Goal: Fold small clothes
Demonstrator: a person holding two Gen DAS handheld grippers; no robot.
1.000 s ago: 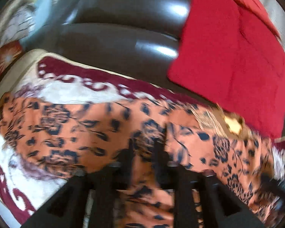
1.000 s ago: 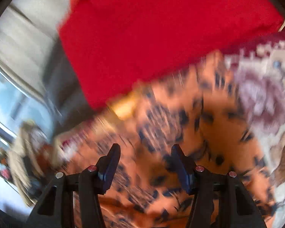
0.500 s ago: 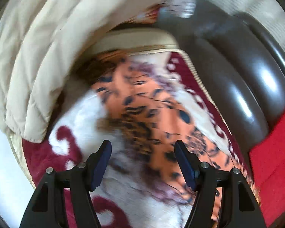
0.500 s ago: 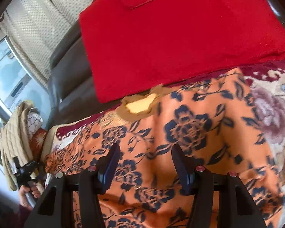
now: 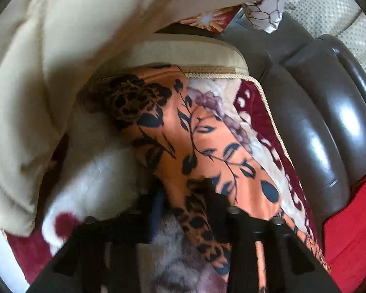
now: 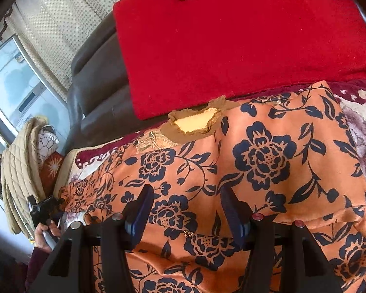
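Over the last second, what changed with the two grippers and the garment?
The left gripper swung from mid-garment to the far sleeve end of the orange floral top; its open jaws have closed in around that edge, though motion blur hides whether they are fully shut. The right gripper stayed open above the top, gripping nothing. The top remains spread on the blanket, the red cushion unmoved.

Left gripper (image 5: 185,200) low, jaws closing around cloth edge, blurred, grip unclear. Right gripper (image 6: 185,210) hovering, jaws wide apart, nothing held. Left hand (image 6: 45,232) wraps its handle.
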